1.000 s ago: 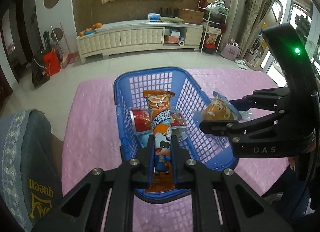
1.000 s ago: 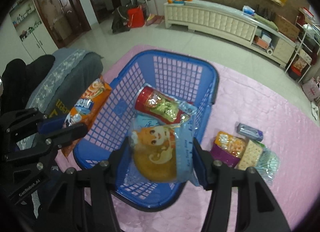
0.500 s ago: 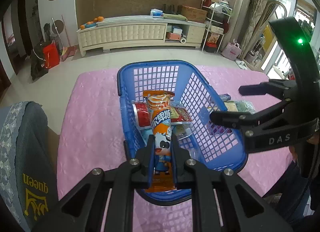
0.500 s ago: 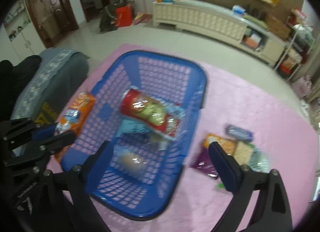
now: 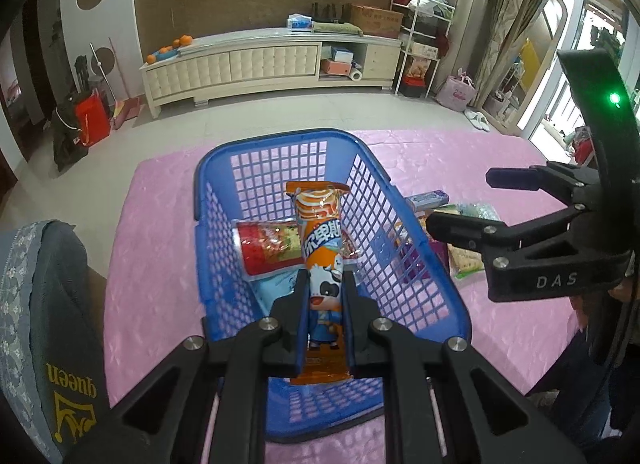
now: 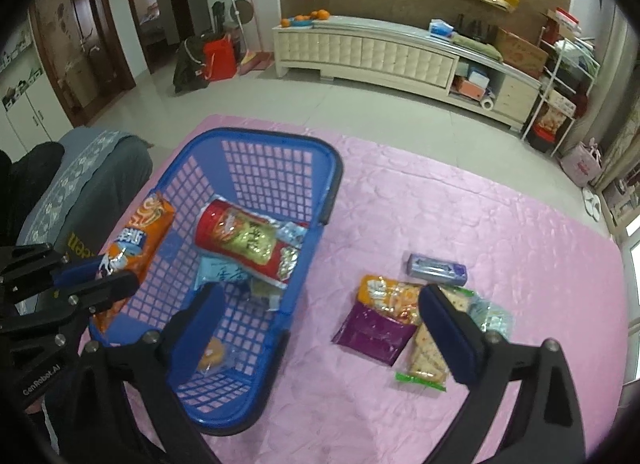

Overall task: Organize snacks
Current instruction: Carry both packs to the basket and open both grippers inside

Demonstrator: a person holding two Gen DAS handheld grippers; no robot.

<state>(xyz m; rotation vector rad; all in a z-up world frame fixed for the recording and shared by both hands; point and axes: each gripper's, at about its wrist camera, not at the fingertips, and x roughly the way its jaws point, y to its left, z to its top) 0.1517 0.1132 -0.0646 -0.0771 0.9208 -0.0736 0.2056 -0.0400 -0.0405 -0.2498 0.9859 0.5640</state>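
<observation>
The left gripper (image 5: pixel 325 318) has its jaws clamped on a glossy orange snack packet (image 5: pixel 322 260), held over the near end of the blue lattice basket (image 6: pixel 328 168). The right gripper (image 6: pixel 320 324) gapes empty. Likely next: release the packet, then fetch the crinkly packets (image 6: pixel 394 316) on the pink counter (image 6: pixel 500 232).

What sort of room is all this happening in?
Most likely a home living room: a long cream cabinet along the wall with oranges on it, a cluttered shelf rack, and slippers on the tiled floor.
</observation>
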